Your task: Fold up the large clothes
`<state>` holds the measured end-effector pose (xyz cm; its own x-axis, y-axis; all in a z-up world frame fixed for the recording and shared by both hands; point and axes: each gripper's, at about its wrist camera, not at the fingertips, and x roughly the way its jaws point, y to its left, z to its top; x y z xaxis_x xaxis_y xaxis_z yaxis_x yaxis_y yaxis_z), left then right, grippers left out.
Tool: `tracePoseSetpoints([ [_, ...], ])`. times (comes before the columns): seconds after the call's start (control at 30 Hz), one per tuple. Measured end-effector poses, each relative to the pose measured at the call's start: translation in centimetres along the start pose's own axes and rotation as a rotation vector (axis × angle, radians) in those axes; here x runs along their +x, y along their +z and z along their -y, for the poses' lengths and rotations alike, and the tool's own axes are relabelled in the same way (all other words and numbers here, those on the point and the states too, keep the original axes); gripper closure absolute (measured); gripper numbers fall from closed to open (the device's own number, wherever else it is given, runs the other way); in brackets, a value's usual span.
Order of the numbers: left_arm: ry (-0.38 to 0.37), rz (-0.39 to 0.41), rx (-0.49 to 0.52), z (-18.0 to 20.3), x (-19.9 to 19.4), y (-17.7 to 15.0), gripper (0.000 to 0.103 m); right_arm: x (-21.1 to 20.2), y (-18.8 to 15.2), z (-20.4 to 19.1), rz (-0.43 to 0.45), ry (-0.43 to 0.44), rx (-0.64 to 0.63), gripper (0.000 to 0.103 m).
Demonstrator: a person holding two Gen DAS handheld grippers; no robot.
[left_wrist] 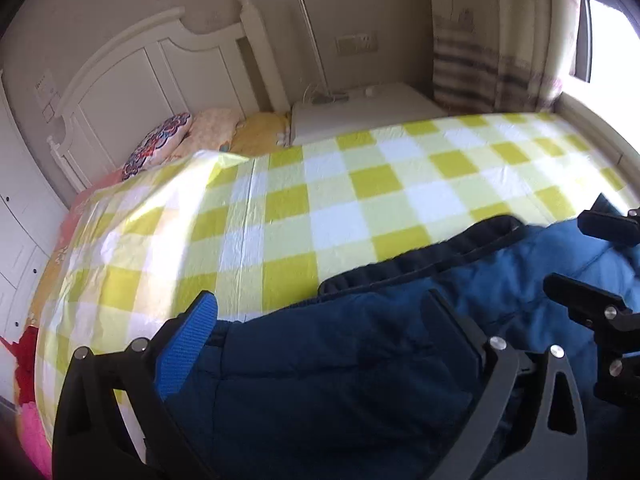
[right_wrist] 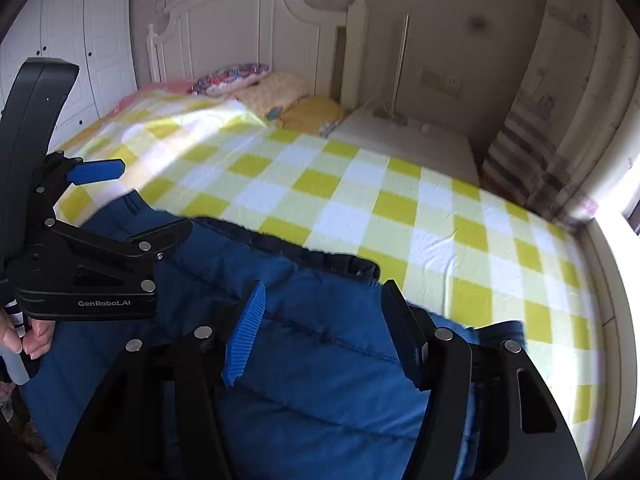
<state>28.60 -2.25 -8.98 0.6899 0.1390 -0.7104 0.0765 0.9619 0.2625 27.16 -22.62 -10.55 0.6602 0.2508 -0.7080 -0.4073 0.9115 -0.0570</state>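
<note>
A large blue padded jacket (left_wrist: pixel 380 344) with a dark ribbed hem lies at the near edge of the bed; it also shows in the right wrist view (right_wrist: pixel 320 340). My left gripper (left_wrist: pixel 320 320) is open, its fingers spread over the jacket's dark part. My right gripper (right_wrist: pixel 324 312) is open, its fingers either side of a quilted panel. In the right wrist view the left gripper (right_wrist: pixel 132 200) shows at the left; in the left wrist view the right gripper (left_wrist: pixel 592 256) shows at the right edge.
The bed is covered by a yellow and white checked sheet (right_wrist: pixel 360 184). Pillows (right_wrist: pixel 260 84) lie by the white headboard (right_wrist: pixel 248 32). A white bedside cabinet (right_wrist: pixel 412 140) stands to the right, with curtains (right_wrist: pixel 532 136) and a bright window beyond. White wardrobe doors (right_wrist: pixel 80 40) are on the left.
</note>
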Motion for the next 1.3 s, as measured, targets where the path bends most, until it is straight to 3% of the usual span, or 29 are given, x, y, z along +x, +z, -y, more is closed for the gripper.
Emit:
tracePoseSetpoints([
  [0.03, 0.015, -0.026, 0.015, 0.2, 1.8, -0.8, 0.002, 1.6, -1.2, -0.2, -0.044, 0.009, -0.012, 0.043],
  [0.07, -0.035, -0.066, -0.006, 0.0, 3.7, -1.4, 0.002, 3.4, -2.4, -0.4, -0.082, 0.025, -0.009, 0.042],
  [0.13, -0.104, -0.078, -0.088, -1.3, 5.0, -1.7, 0.002, 3.7, -2.5, -0.3, -0.054, 0.017, 0.009, 0.042],
  [0.27, -0.169, -0.084, -0.131, -2.0, 6.0, -1.8, 0.002, 3.1, -2.8, -0.4, -0.033, 0.008, 0.013, 0.041],
  [0.63, -0.195, -0.067, -0.153, -2.0, 5.7, -1.9, 0.002, 2.4, -2.9, -0.6, -0.013, -0.018, 0.017, 0.040],
  [0.83, -0.202, -0.061, -0.160, -2.1, 5.5, -1.9, 0.002, 2.1, -2.7, 0.3, -0.029, -0.102, 0.052, 0.033],
  [1.0, -0.207, -0.063, -0.164, -2.2, 5.6, -1.9, 0.002, -0.4, -3.6, 5.6, 0.013, -0.293, 0.192, 0.029],
  [1.03, -0.213, -0.064, -0.167, -2.3, 5.6, -1.9, 0.002, 0.0, -4.0, 7.2, -0.022, -0.285, 0.236, 0.029],
  [1.1, -0.220, -0.061, -0.170, -2.3, 5.6, -1.9, 0.002, 1.2, -5.0, 10.2, -0.075, -0.142, 0.362, 0.027],
  [1.17, -0.217, -0.060, -0.170, -2.3, 5.6, -1.8, 0.002, 1.8, -5.6, 11.5, -0.085, -0.062, 0.427, 0.026],
  [1.3, -0.168, -0.087, -0.140, -1.7, 5.1, -1.1, 0.002, 2.0, -5.8, 11.1, -0.082, -0.070, 0.414, 0.026],
])
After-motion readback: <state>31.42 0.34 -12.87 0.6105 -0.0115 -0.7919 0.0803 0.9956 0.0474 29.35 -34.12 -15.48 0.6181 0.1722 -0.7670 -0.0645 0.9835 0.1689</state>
